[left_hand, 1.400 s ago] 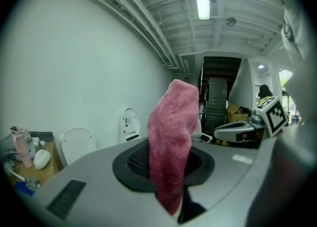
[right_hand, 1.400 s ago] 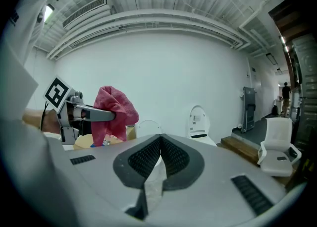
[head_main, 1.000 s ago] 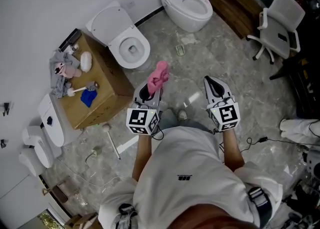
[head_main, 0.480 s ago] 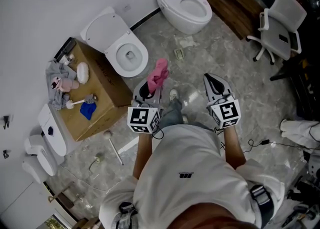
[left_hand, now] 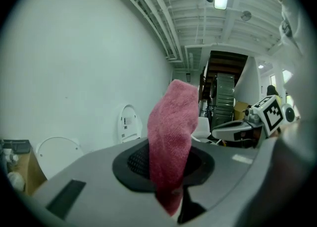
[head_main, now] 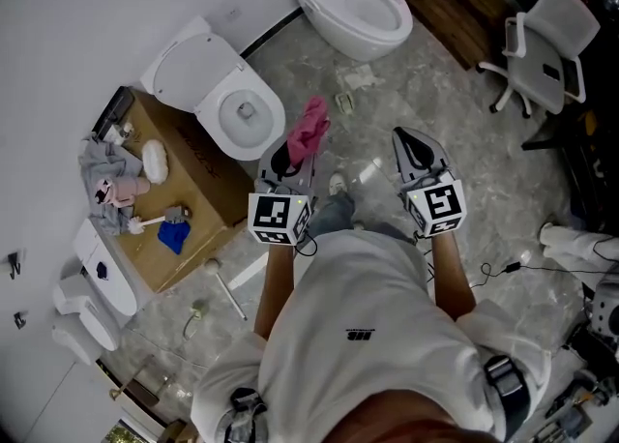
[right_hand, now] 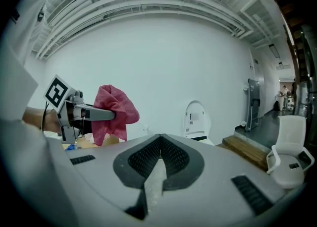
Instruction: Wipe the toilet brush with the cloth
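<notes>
While the left gripper (head_main: 292, 156) was pinching the pink cloth (head_main: 309, 129), whose free end stood up above its jaws, the right gripper (right_hand: 159, 156) was pressed together on nothing. Both were held out in front of the person above the floor (head_main: 416, 64), well apart from anything to wipe. A long white-handled thing (head_main: 224, 286) with a round head, probably the toilet brush, lay on the floor just beside the edge of the cardboard box (head_main: 208, 180) nearest the person. A shorter white-handled brush (head_main: 145, 222) lay on the box top near that same edge, and I could not tell which one was meant. The cloth was in hand, but neither brush was held or touched and no wiping had begun, so nearly the whole task was left
</notes>
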A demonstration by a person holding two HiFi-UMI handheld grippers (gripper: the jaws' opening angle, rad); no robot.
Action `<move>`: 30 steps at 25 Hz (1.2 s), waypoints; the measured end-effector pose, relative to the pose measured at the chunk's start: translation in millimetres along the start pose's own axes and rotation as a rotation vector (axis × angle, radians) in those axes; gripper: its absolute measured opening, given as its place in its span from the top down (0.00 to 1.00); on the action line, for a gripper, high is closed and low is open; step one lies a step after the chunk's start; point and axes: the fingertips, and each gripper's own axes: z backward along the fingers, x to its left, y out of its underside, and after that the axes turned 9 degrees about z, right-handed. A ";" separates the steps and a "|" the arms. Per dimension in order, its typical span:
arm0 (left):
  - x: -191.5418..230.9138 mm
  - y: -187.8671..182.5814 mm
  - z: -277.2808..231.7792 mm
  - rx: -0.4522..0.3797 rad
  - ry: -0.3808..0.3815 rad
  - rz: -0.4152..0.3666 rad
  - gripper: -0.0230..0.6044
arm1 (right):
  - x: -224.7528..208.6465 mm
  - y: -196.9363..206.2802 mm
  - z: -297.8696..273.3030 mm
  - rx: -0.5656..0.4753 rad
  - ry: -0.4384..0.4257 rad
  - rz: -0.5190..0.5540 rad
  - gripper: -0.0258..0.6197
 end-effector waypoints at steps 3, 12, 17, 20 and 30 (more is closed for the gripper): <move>23.9 -2.6 -26.9 0.011 0.016 0.000 0.83 | -6.7 0.3 -32.8 0.017 0.005 -0.004 0.97; 83.7 20.0 -96.0 0.067 0.036 0.041 0.83 | -25.0 30.4 -107.0 0.102 0.017 -0.001 0.97; 107.8 47.8 -133.2 0.096 0.023 0.076 0.83 | -34.7 67.7 -140.8 0.156 0.003 -0.005 0.97; 122.7 68.9 -155.3 0.106 0.001 0.096 0.83 | -38.6 95.7 -162.8 0.183 -0.010 -0.016 0.96; 171.5 151.6 -226.9 0.179 -0.070 0.152 0.83 | -52.0 198.1 -239.9 0.247 -0.052 -0.106 0.97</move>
